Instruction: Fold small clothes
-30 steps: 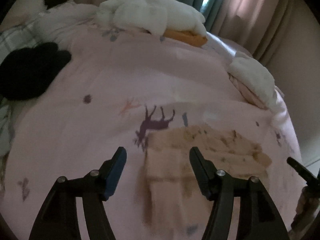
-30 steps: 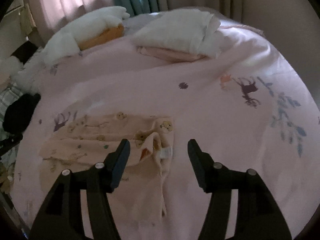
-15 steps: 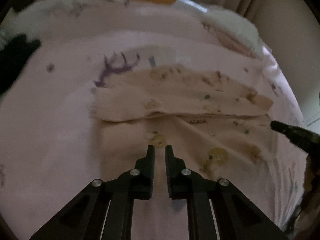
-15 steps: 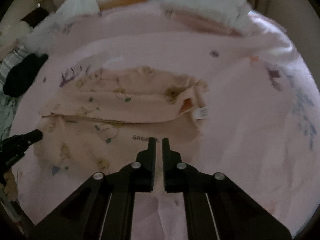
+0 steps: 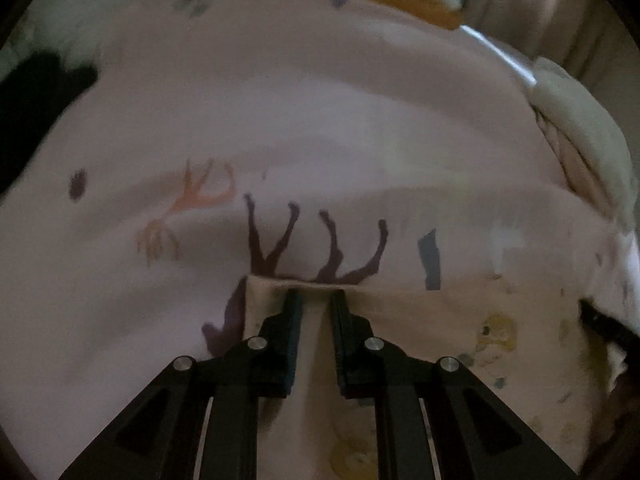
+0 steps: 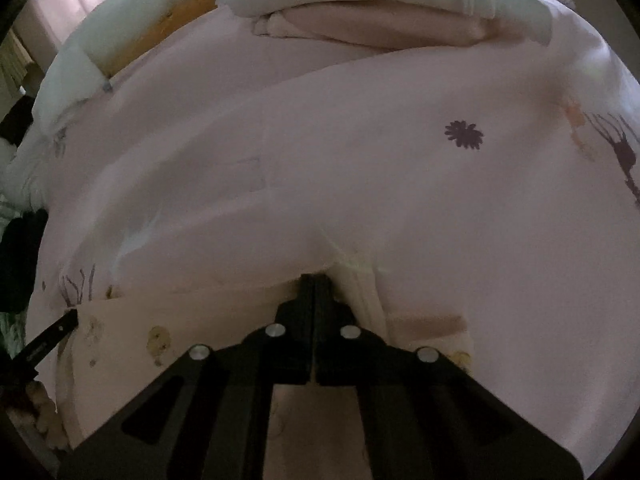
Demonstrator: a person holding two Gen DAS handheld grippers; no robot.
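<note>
A small beige garment (image 5: 460,320) with little yellow animal prints lies on the pink bedspread (image 5: 320,120). My left gripper (image 5: 316,294) is shut on the garment's far left edge, a strip of cloth pinched between its fingers. In the right wrist view the same garment (image 6: 200,320) spreads out under my right gripper (image 6: 314,278). That gripper's jaws are closing fully together, and the cloth's far edge is pinched at the tips. The right gripper's tip (image 5: 600,320) shows at the left view's right edge. The left gripper's tip (image 6: 52,332) pokes in at the right view's left edge.
A folded stack of white and pink cloth (image 6: 380,12) sits at the far right of the bed. A white pillow on an orange item (image 6: 120,40) lies at the far left, and a black item (image 5: 36,96) at the left edge. The bedspread has printed deer.
Both grippers went from wide open to shut near the garment's near edge. They then swept forward and down with the cloth, so its edge now lies further up the bed.
</note>
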